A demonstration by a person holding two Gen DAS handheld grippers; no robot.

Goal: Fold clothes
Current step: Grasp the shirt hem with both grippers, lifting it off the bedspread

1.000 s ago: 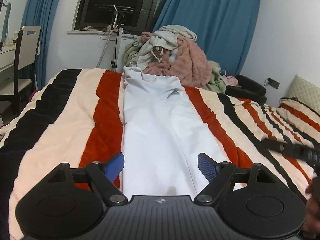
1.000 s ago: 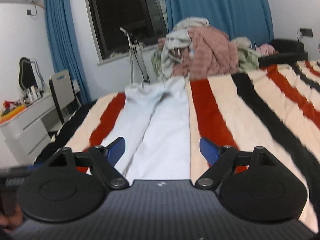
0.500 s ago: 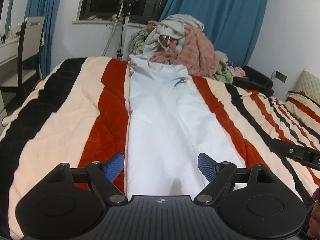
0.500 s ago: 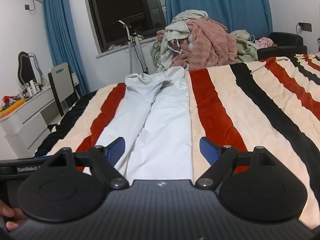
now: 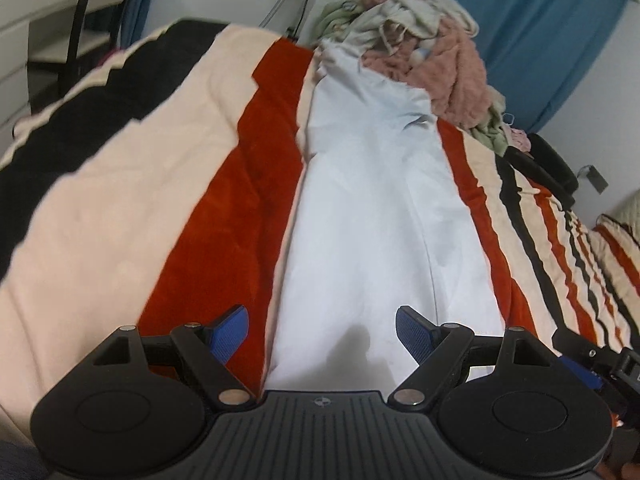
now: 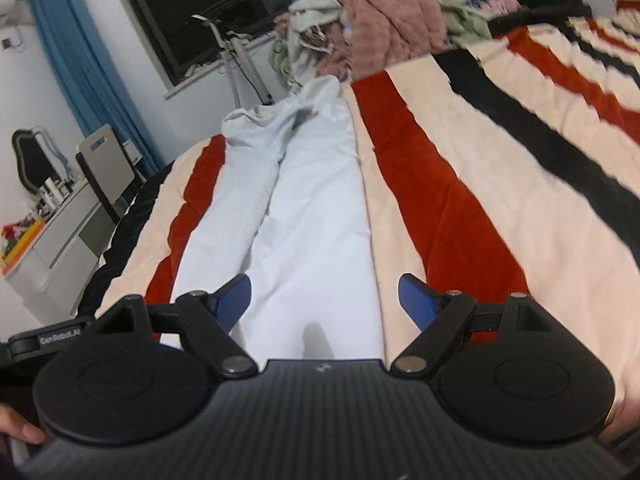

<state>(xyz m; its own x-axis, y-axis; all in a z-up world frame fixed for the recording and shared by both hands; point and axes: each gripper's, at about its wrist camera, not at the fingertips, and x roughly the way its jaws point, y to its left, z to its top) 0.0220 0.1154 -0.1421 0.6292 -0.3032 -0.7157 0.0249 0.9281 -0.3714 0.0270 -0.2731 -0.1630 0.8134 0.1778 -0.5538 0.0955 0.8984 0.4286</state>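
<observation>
Garment: pale blue trousers [image 5: 376, 216] lie flat on the striped blanket [image 5: 132, 184] of the bed, the two legs side by side.
Long axis: it runs straight away from both cameras; the hem end is near, and the waist end is far, close to the pile of clothes [image 5: 432, 52].
Left hand-held gripper [image 5: 322, 330]: spread wide, holding nothing; its blue fingertips [image 5: 228, 334] stand on both sides of the near end of the trousers, low above the fabric. I cannot tell if they touch it.
Right hand-held gripper [image 6: 324, 300]: also spread wide and empty; it hangs over the right-side leg near the hem, with the outer seam between its fingers.
Nearer side: both seem about equally near to the hem end, the left one at the left edge and the right one at the right edge.
Coming move, my judgement: each one pinches its hem corner, then both carry the hem along the long axis toward the waist.
Containers: none is visible; the unfolded clothes are only in a loose pile at the far end of the bed.
</observation>
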